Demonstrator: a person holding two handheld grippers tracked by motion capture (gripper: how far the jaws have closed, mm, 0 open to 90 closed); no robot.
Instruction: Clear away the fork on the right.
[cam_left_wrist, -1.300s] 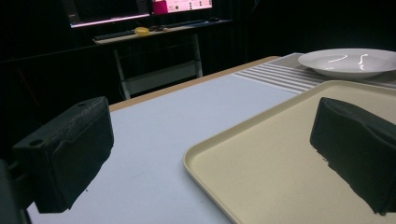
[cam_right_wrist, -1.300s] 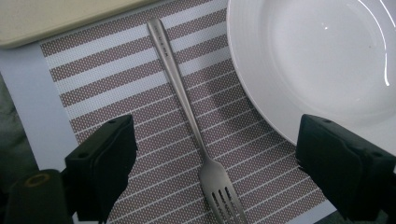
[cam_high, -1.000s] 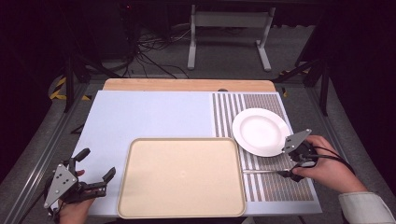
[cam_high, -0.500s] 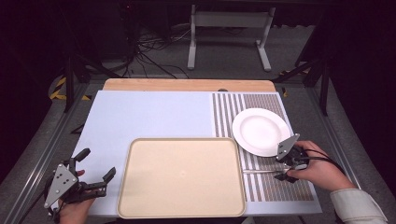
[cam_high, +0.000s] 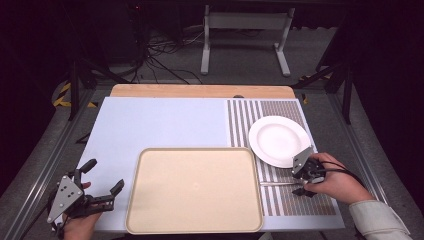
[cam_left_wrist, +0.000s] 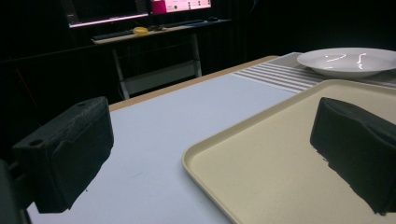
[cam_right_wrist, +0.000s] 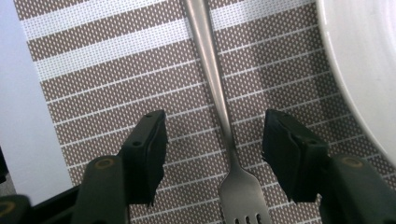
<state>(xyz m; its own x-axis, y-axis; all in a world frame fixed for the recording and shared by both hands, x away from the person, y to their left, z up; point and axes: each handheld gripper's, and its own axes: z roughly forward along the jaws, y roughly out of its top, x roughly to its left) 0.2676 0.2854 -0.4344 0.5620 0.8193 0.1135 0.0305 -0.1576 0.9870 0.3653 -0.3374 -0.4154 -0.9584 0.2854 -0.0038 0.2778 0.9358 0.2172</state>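
Note:
A metal fork (cam_right_wrist: 219, 107) lies flat on the brown striped placemat (cam_right_wrist: 116, 70), its tines toward the camera in the right gripper view. My right gripper (cam_right_wrist: 212, 149) is open, its jaws on either side of the fork's neck, just above the mat. In the high view this gripper (cam_high: 304, 181) hovers over the fork (cam_high: 280, 184) right of the tray, below the white plate (cam_high: 279, 141). My left gripper (cam_high: 102, 187) is open at the table's near left corner, beside the beige tray (cam_high: 195, 187). Its left gripper view has the tray (cam_left_wrist: 280, 154) and the plate (cam_left_wrist: 348, 61) ahead.
A light blue mat (cam_high: 160, 122) covers the table's left and middle. A wooden strip (cam_high: 200, 91) runs along the far edge. Beyond the table are a white stand (cam_high: 245, 30) and cables (cam_high: 160, 60) on the floor. The plate's rim (cam_right_wrist: 364, 70) lies close right of the fork.
My right gripper has moved down and left from beside the plate's edge to over the fork. The left gripper has stayed still.

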